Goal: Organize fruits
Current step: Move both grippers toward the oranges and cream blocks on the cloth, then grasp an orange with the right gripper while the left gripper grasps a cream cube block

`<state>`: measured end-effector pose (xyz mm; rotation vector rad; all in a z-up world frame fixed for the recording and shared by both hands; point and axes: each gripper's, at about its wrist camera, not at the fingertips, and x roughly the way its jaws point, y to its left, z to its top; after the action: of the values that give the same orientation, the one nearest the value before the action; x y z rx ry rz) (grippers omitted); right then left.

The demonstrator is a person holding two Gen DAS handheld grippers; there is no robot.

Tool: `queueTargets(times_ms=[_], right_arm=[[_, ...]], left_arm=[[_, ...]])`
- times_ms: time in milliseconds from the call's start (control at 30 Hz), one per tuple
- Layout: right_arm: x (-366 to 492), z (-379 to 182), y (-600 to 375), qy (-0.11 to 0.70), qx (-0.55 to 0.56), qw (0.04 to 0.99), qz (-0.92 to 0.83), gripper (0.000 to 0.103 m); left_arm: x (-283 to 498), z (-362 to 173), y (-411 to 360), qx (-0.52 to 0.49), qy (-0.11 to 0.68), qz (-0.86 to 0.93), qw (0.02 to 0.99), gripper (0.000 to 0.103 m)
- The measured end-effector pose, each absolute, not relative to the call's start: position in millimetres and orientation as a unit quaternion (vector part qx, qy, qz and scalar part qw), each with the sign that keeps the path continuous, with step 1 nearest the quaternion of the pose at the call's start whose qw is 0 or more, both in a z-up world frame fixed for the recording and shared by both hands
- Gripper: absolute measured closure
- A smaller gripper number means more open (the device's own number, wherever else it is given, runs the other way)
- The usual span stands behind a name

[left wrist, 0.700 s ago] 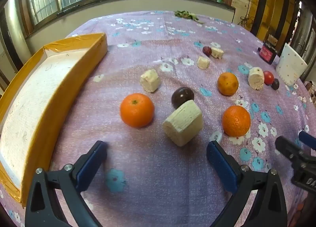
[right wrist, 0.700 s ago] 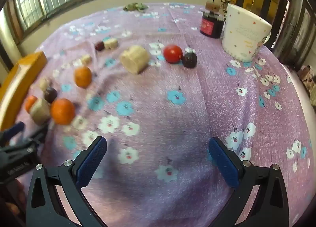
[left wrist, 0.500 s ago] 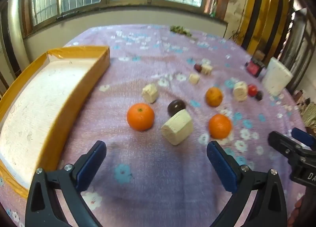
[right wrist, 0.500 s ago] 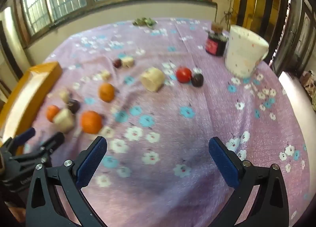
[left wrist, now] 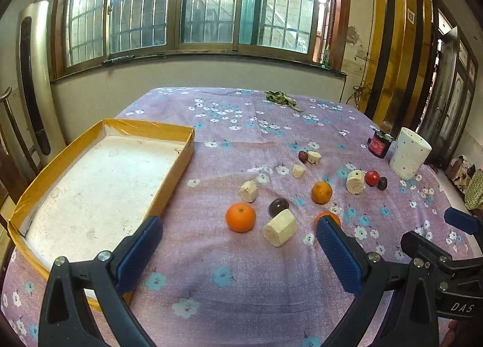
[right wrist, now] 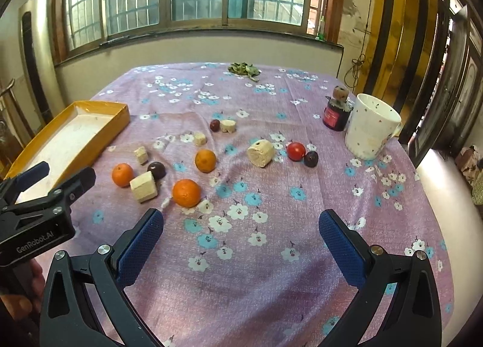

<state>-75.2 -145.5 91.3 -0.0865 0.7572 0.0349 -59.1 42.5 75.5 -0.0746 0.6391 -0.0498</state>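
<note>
Left wrist view: nearest orange [left wrist: 240, 217] sits on worktop [left wrist: 229, 259] beside empty tray [left wrist: 178, 165], looks firm, round, roll-prone, take across its middle; left gripper [left wrist: 238, 256] and right gripper [right wrist: 241, 244] both spread wide, holding nothing.

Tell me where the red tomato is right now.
In the right wrist view, the red tomato lies right of centre on the tablecloth, touching a dark plum, short of the white mug.
</note>
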Motion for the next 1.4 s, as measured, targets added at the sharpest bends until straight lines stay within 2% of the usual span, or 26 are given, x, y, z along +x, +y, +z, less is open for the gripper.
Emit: queueTargets(times_ms=[533, 933, 1200, 1267, 1400], right_arm=[[-78.7, 87.4, -133.9, 0.354, -0.069, 0.932, 0.018, 0.000], [-61.2, 72.4, -132.7, 0.385, -0.070, 0.919, 0.040, 0.000], [-21.6, 49.6, -119.1, 0.425, -0.079, 0.896, 0.100, 0.000], [-11.5, 43.5, -114.9, 0.434, -0.083, 0.890, 0.112, 0.004], [5.2, 31.9, -113.3, 0.459, -0.066, 0.876, 0.136, 0.019]], left_arm=[[-65.6, 77.7, 59.0, -0.031, 0.302, 0.017, 0.953, 0.000], [-61.6, 68.6, 70.5, -0.033, 0.321, 0.035, 0.946, 0.000], [-61.9, 58.3, 70.9, 0.009, 0.343, 0.059, 0.937, 0.000], [-63.0, 57.4, 71.3, 0.012, 0.346, 0.056, 0.937, 0.000], [-63.3, 53.9, 70.4, 0.024, 0.355, 0.049, 0.933, 0.000]])
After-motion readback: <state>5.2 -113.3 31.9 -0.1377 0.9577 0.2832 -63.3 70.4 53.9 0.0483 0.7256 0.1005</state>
